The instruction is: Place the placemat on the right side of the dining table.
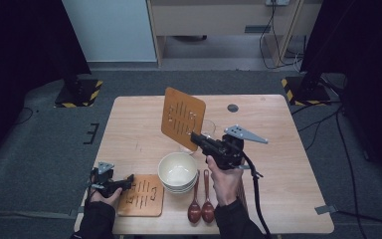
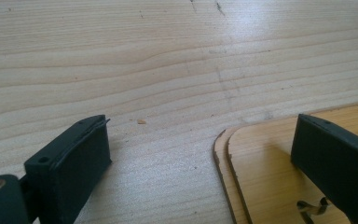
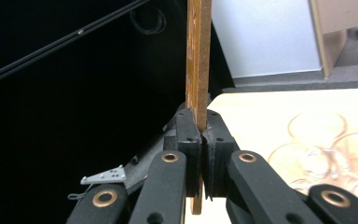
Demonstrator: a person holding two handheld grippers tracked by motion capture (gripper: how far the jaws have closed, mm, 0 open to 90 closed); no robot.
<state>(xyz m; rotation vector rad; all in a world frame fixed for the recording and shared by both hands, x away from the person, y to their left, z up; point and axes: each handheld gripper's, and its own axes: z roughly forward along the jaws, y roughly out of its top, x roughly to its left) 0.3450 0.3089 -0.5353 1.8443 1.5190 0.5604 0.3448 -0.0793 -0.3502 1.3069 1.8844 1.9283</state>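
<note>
Above the stacked bowls [image 1: 177, 172], right gripper [image 1: 195, 136] clamped on a lifted wooden trivet [image 1: 182, 118] — mid-carry, needing a clear spot to land — left gripper [image 1: 128, 180] spread wide over the flat trivets [image 1: 142, 195] at the table's [image 1: 278, 149] near-left corner.

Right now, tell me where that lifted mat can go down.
The right gripper holds the wooden mat in the air. Free patches: the table's far left, beyond the flat mats, and its right side, right of the spoons. It is crowded around the bowls, the spoons and the glasses.
</note>
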